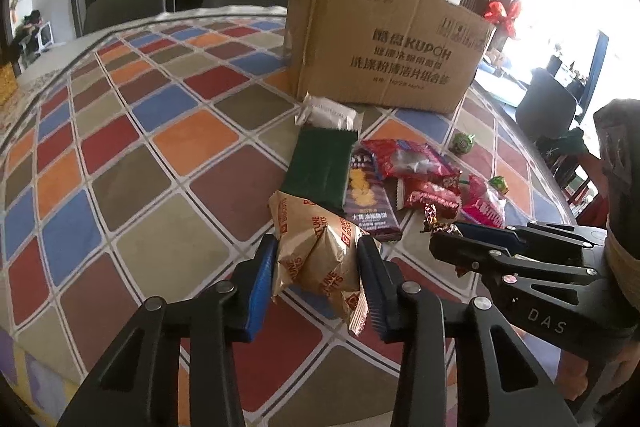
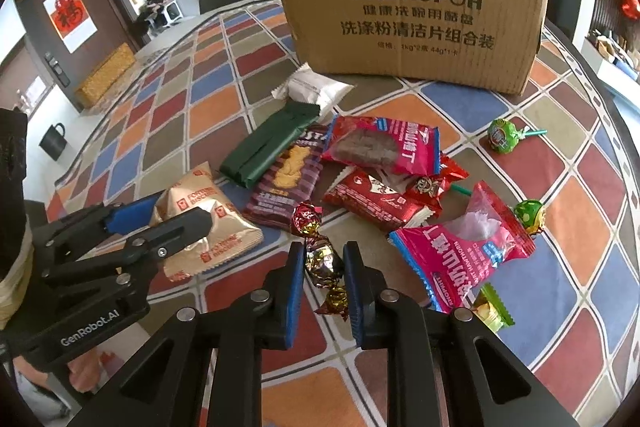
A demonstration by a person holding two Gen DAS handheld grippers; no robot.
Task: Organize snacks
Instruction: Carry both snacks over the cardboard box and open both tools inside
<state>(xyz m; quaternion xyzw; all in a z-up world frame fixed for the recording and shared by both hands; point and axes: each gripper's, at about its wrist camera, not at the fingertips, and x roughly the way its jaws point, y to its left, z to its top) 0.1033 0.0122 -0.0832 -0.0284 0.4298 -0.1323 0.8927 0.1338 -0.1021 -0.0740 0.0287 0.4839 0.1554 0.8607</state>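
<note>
Risk number one is the biscuit pack (image 1: 316, 251): the left gripper (image 1: 320, 267) is clenched on it across the puffy middle, so the crinkly foil could slide out between the pads, or the biscuits inside get crushed if the squeeze goes harder. One corner of the pack dangles loose below the right pad, and that could drag on the tablecloth (image 1: 120, 147) or snag.

The right gripper (image 2: 322, 275) is closed on a small foil candy (image 2: 322, 259), gripping the shiny twisted wrapper. A wrapper like that probably slips easily, and if only the twist is caught the candy could drop on the way. A second foil candy (image 2: 306, 217) sits just ahead of it, nearly touching, so it might get nudged.

Both grippers sit close side by side, so lifting together could bump them. Better one at a time, probably.

The box (image 2: 408, 7) stands upright at the far side, front wall facing the grippers, so anything going in has to clear that top edge. Between grippers and box lies the rest of the pile: red packs (image 2: 380, 147), a pink pack (image 2: 460, 251), a green pack (image 2: 272, 147), lollipops (image 2: 502, 135). Left of the pile the tablecloth is open, which looks like the clearest path. Table edge curves away on the right.
</note>
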